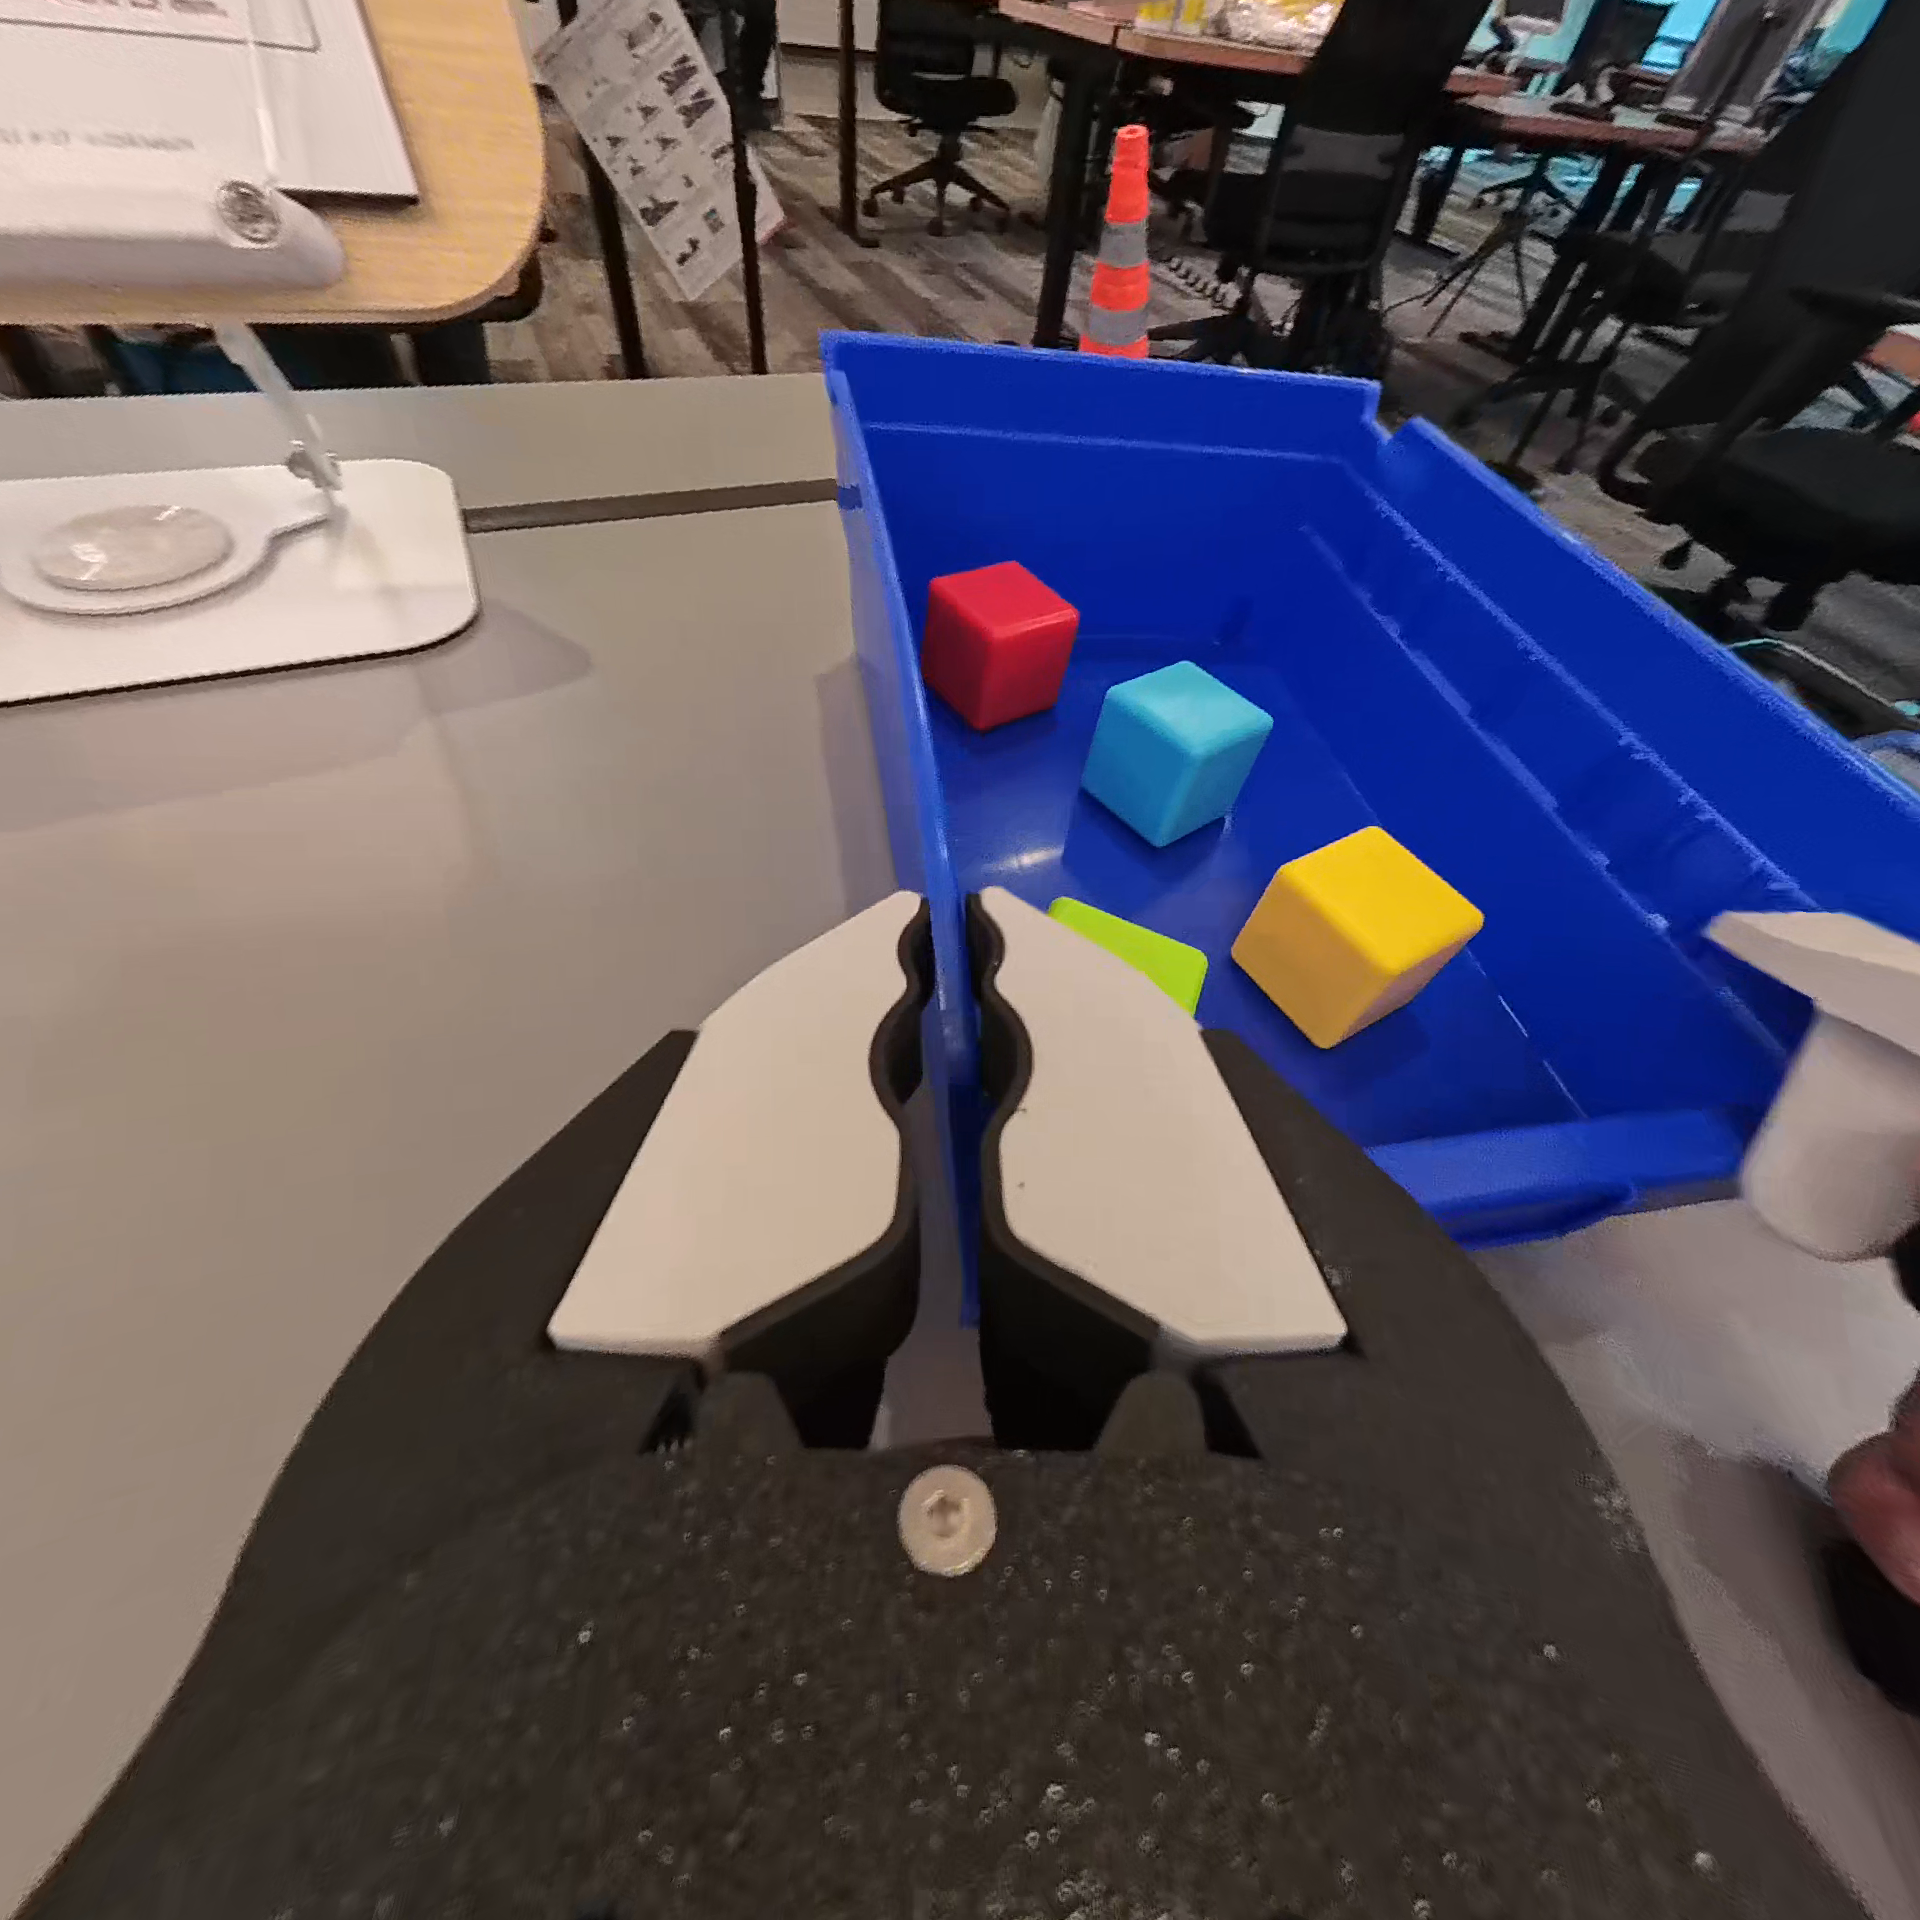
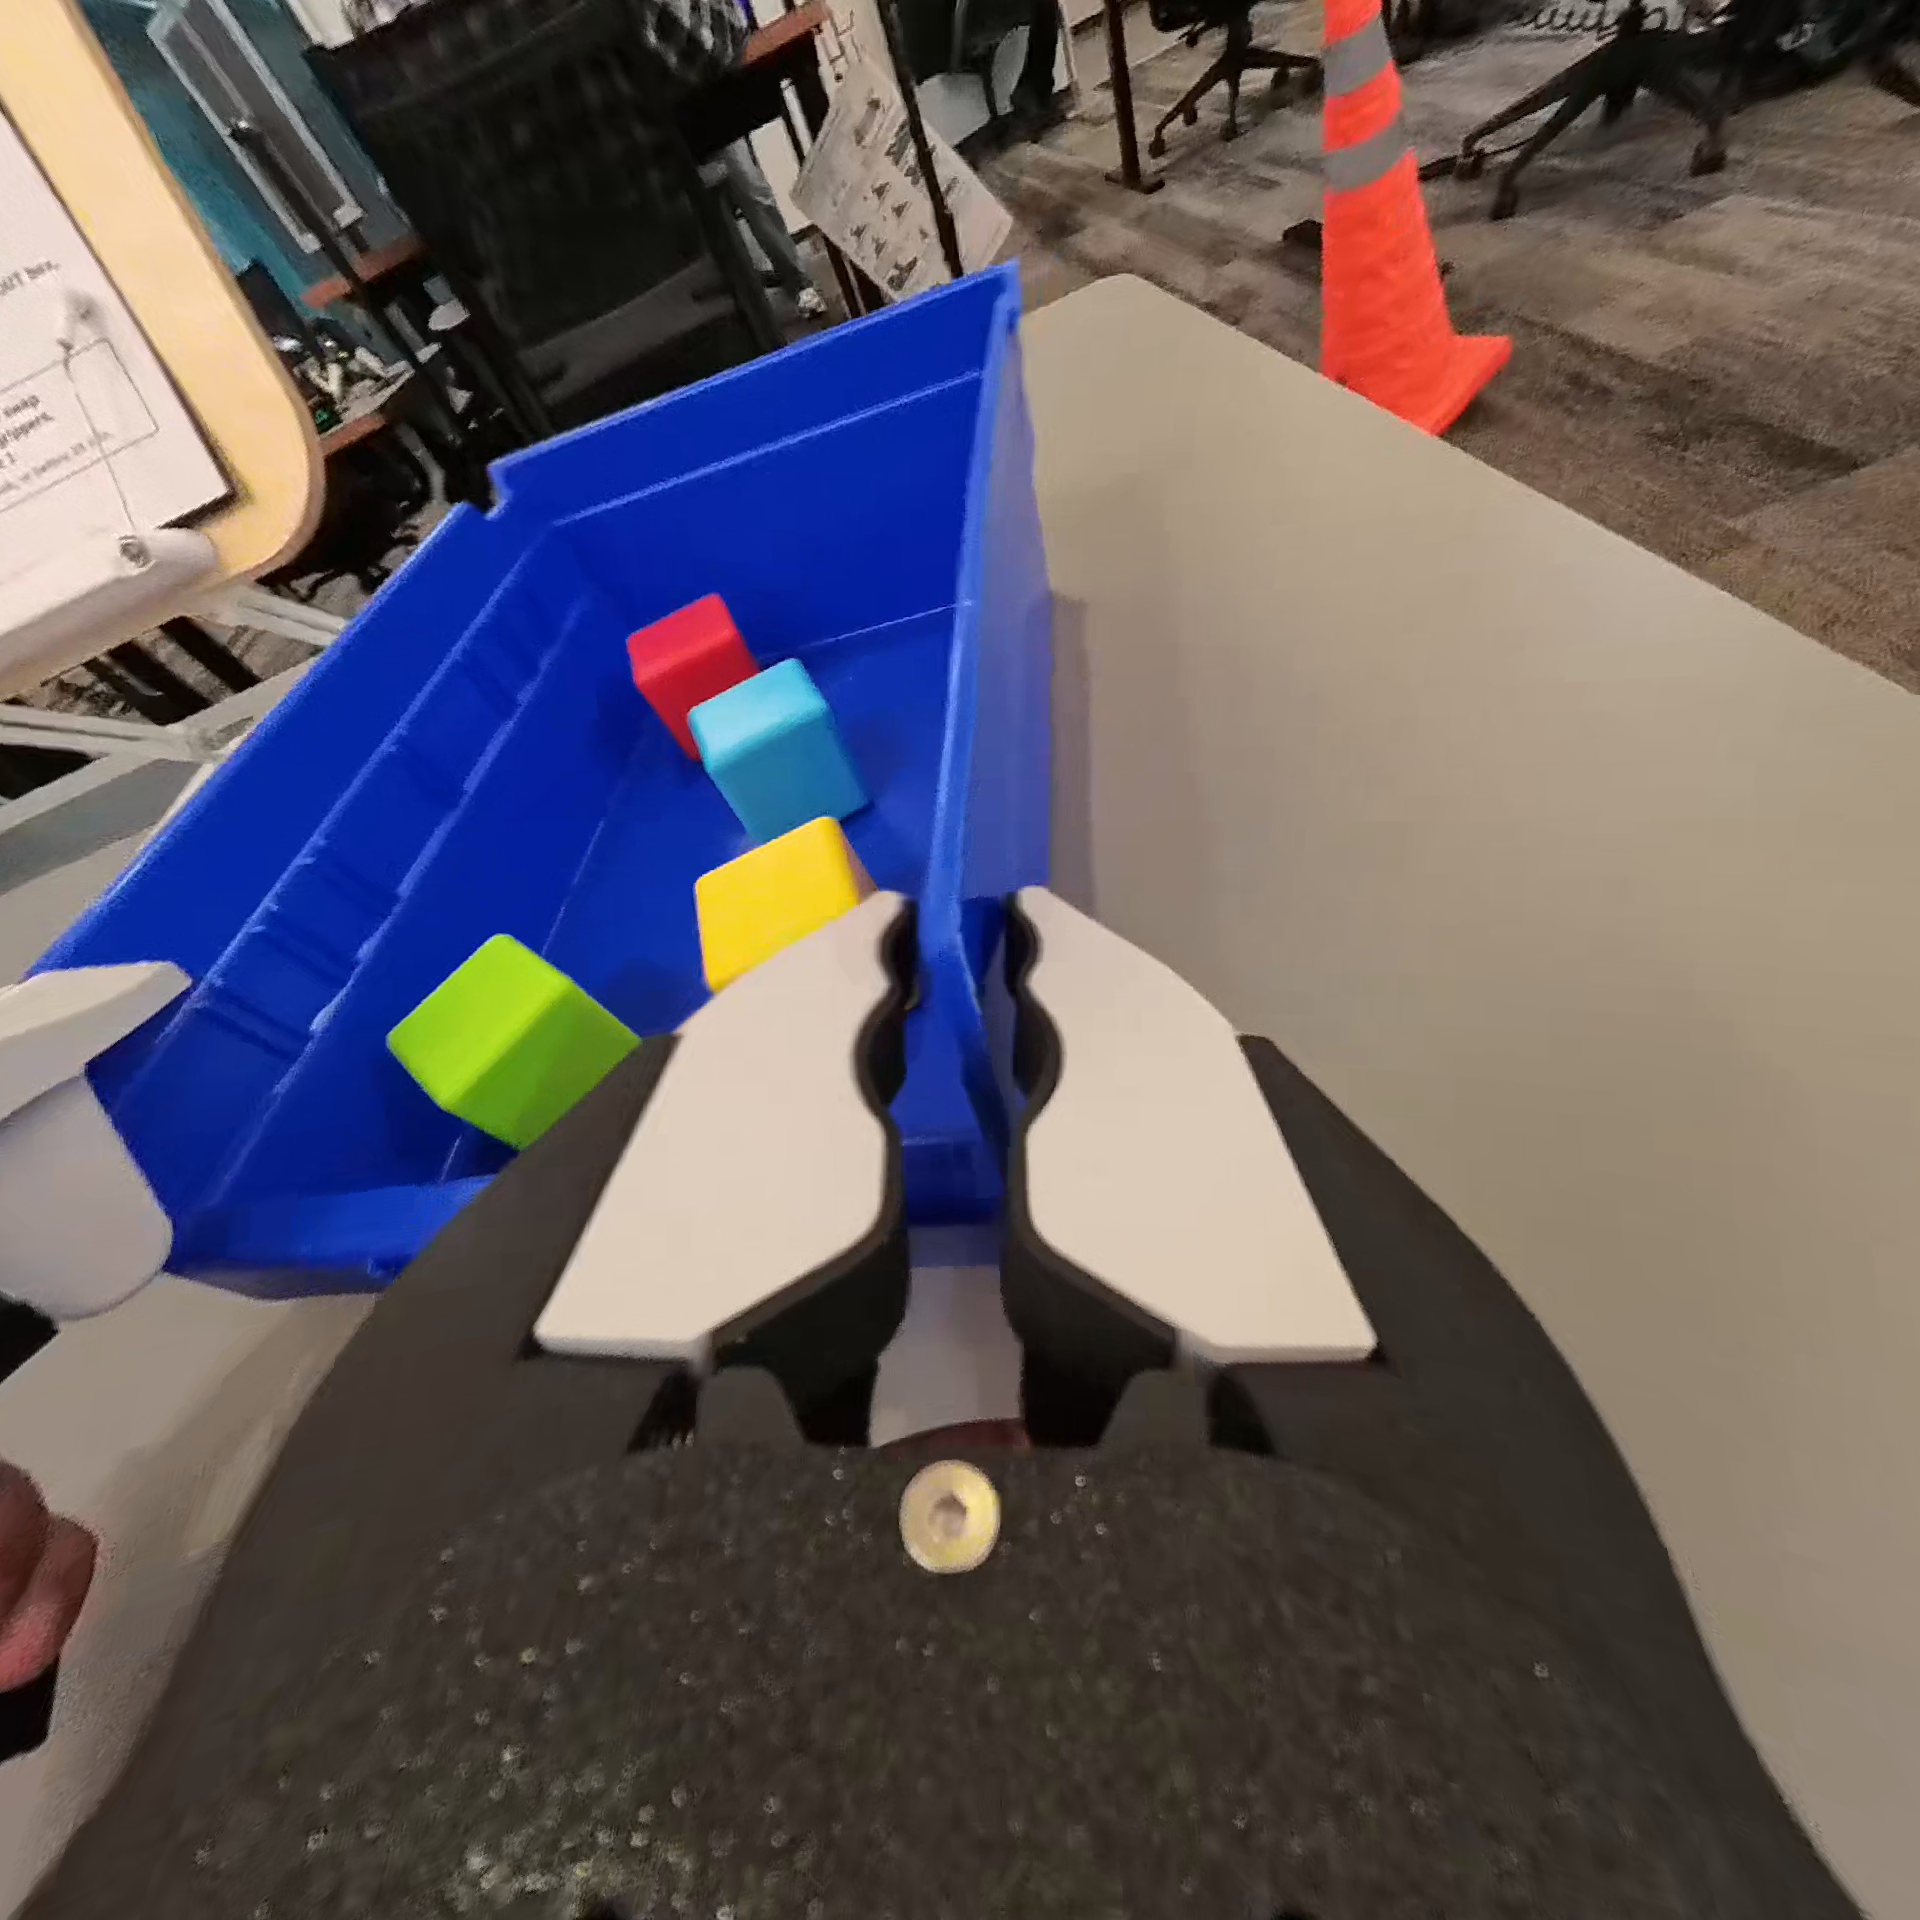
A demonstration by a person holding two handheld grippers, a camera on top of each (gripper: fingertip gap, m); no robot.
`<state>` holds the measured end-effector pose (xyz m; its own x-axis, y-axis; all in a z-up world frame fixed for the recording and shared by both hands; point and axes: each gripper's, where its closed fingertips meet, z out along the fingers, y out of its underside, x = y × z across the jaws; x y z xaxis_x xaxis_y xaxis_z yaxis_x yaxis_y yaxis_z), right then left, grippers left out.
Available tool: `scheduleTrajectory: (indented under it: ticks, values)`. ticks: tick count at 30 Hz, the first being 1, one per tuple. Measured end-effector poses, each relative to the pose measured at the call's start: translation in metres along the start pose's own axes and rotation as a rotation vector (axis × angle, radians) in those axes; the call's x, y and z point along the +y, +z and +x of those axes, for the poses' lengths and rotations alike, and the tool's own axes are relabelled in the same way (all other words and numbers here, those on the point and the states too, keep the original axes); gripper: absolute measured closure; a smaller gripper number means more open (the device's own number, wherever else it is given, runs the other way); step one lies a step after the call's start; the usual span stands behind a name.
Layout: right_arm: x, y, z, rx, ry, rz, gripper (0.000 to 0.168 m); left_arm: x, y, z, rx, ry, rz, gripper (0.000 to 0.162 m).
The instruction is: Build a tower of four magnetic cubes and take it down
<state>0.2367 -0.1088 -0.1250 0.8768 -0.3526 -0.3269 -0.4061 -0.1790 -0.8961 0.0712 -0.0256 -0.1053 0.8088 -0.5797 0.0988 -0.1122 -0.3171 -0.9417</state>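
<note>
No tower is seen: four cubes point(image 1: 1174, 750) lie loose in the blue bin point(image 1: 1558, 665), whose walls are clamped by both grippers' jaws.

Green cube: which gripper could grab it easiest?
Left, probably. The green cube lies right beside the left gripper, by the blue bin wall its jaws clamp. The right gripper clamps the opposite wall, nearer the yellow cube.

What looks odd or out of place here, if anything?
The blue bin is tilted rather than flat: each gripper, left and right, pinches one of its side walls. The four cubes lie loose and askew inside: red, light blue, yellow, green. No tower stands.
</note>
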Motion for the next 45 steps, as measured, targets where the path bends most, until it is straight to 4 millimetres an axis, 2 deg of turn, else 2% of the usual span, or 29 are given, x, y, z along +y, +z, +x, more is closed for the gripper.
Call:
scheduleTrajectory:
  ticks: [1, 4, 9, 15, 20, 23, 26, 29, 33, 34, 35, 36, 37, 39, 42, 43, 44, 45]
  values:
    - [0.0, -0.004, 0.001, 0.024, -0.014, 0.004, 0.163, -0.001, -0.005, -0.002, -0.017, 0.009, 0.01, 0.158]
    - [0.004, -0.015, -0.012, 0.033, -0.027, 0.0, 0.165, 0.0, -0.024, -0.01, -0.065, 0.036, 0.036, 0.158]
    - [0.024, -0.039, -0.06, -0.025, 0.021, 0.008, 0.164, -0.002, -0.07, -0.046, -0.111, 0.048, 0.063, 0.159]
    - [0.055, -0.056, -0.152, -0.154, -0.002, -0.031, 0.162, 0.016, -0.137, -0.124, -0.199, -0.041, 0.078, 0.157]
    - [0.092, -0.055, -0.235, -0.264, -0.093, -0.085, 0.163, 0.023, -0.189, -0.202, -0.335, -0.059, 0.111, 0.158]
    - [0.112, -0.054, -0.272, -0.305, -0.144, -0.104, 0.165, 0.024, -0.212, -0.237, -0.396, -0.046, 0.125, 0.159]
    - [0.123, -0.052, -0.299, -0.334, -0.176, -0.106, 0.165, 0.032, -0.226, -0.263, -0.429, -0.069, 0.12, 0.158]
    - [0.123, -0.047, -0.312, -0.346, -0.202, -0.104, 0.164, 0.044, -0.225, -0.277, -0.401, -0.105, 0.102, 0.157]
    - [0.123, -0.038, -0.314, -0.365, -0.204, -0.129, 0.163, 0.043, -0.222, -0.279, -0.391, -0.108, 0.105, 0.154]
    - [0.123, -0.038, -0.315, -0.391, -0.221, -0.135, 0.162, 0.042, -0.221, -0.279, -0.388, -0.105, 0.108, 0.15]
    - [0.122, -0.04, -0.316, -0.432, -0.234, -0.141, 0.155, 0.043, -0.22, -0.278, -0.377, -0.112, 0.109, 0.136]
    - [0.118, -0.044, -0.317, -0.476, -0.246, -0.127, 0.128, 0.045, -0.221, -0.276, -0.366, -0.135, 0.109, 0.116]
    - [0.112, -0.049, -0.316, -0.52, -0.256, -0.099, 0.11, 0.046, -0.223, -0.273, -0.347, -0.163, 0.119, 0.096]
    - [0.106, -0.062, -0.309, -0.587, -0.279, -0.082, 0.108, 0.049, -0.236, -0.264, -0.304, -0.194, 0.132, 0.093]
    - [0.105, -0.085, -0.293, -0.692, -0.267, -0.077, 0.108, 0.049, -0.268, -0.252, -0.248, -0.192, 0.164, 0.091]
    - [0.105, -0.091, -0.287, -0.716, -0.252, -0.071, 0.109, 0.048, -0.279, -0.258, -0.266, -0.154, 0.175, 0.088]
    - [0.105, -0.096, -0.282, -0.731, -0.239, -0.058, 0.11, 0.046, -0.291, -0.275, -0.335, -0.091, 0.189, 0.083]
    - [0.103, -0.099, -0.277, -0.742, -0.229, -0.036, 0.111, 0.045, -0.305, -0.303, -0.462, -0.029, 0.205, 0.08]
